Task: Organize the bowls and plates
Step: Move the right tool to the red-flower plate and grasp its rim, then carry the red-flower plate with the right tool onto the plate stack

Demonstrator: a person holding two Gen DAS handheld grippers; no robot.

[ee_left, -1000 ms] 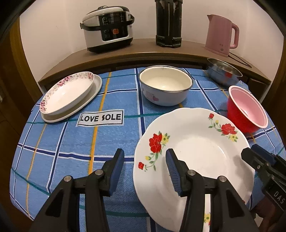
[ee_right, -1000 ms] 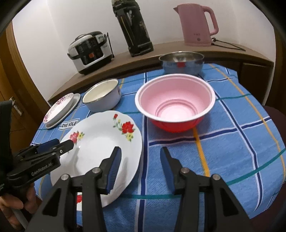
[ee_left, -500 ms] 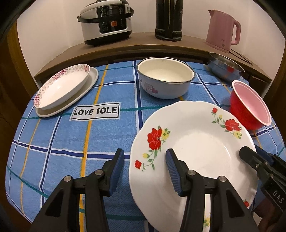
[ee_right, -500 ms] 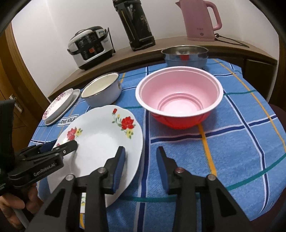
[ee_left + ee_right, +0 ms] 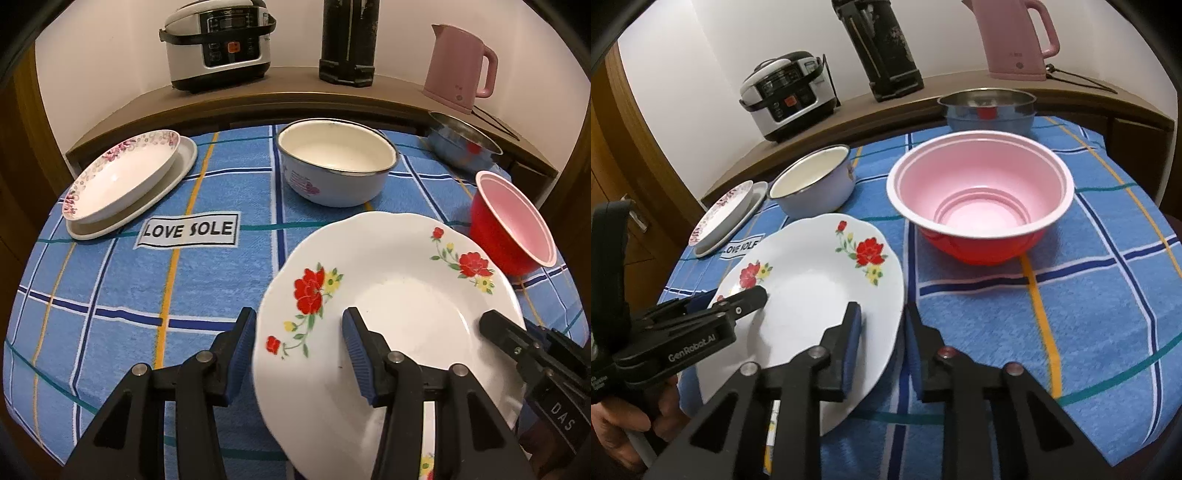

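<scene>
A white plate with red flowers (image 5: 399, 306) (image 5: 820, 288) lies at the table's near edge. My left gripper (image 5: 299, 343) is open and straddles its left rim. My right gripper (image 5: 882, 332) is open and straddles its right rim, one finger over the plate, one outside. A red bowl with pink inside (image 5: 979, 199) (image 5: 513, 232) stands to the right. A white enamel bowl (image 5: 336, 162) (image 5: 816, 181) stands behind the plate. A steel bowl (image 5: 988, 109) (image 5: 461, 142) sits at the far right. A pink-flowered plate on an oval plate (image 5: 122, 181) (image 5: 726, 218) lies far left.
A blue checked cloth (image 5: 110, 295) covers the table. On the wooden shelf (image 5: 295, 88) behind stand a rice cooker (image 5: 218, 40), a dark thermos (image 5: 349, 40) and a pink kettle (image 5: 458, 66).
Both grippers have moved in onto the flowered plate's rims. The right gripper's jaws have narrowed around the right rim. The plate looks a little tilted now.
</scene>
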